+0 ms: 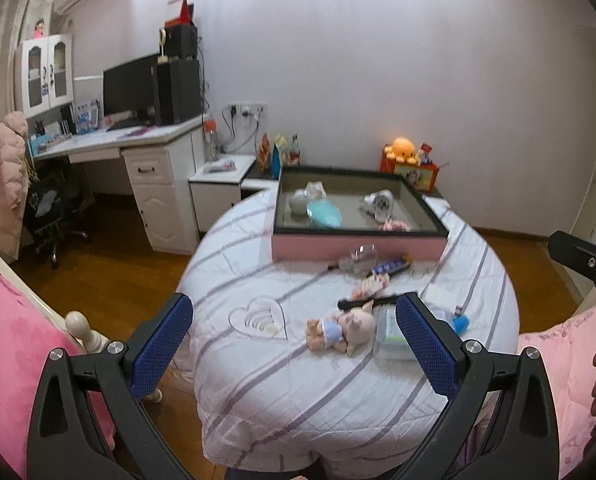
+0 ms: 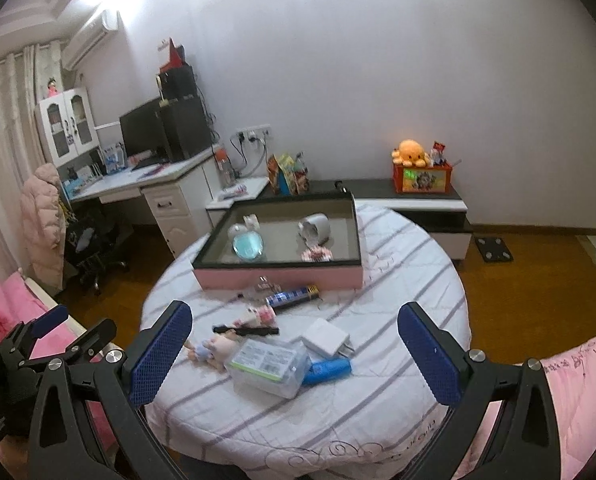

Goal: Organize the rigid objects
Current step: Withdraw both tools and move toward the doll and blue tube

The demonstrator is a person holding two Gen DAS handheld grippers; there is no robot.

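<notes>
Both grippers, left gripper (image 1: 293, 332) and right gripper (image 2: 293, 340), are wide apart, holding nothing. Just ahead of the right gripper lies the clear plastic box (image 2: 267, 368) (light, stiff, slippery); grab its short sides.

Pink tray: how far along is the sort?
Done: pink tray already holds a teal dish, white cup and a few small pieces. In hand: nothing, left gripper and right gripper both open. Left: pig doll, clear box, white charger, others.
</notes>
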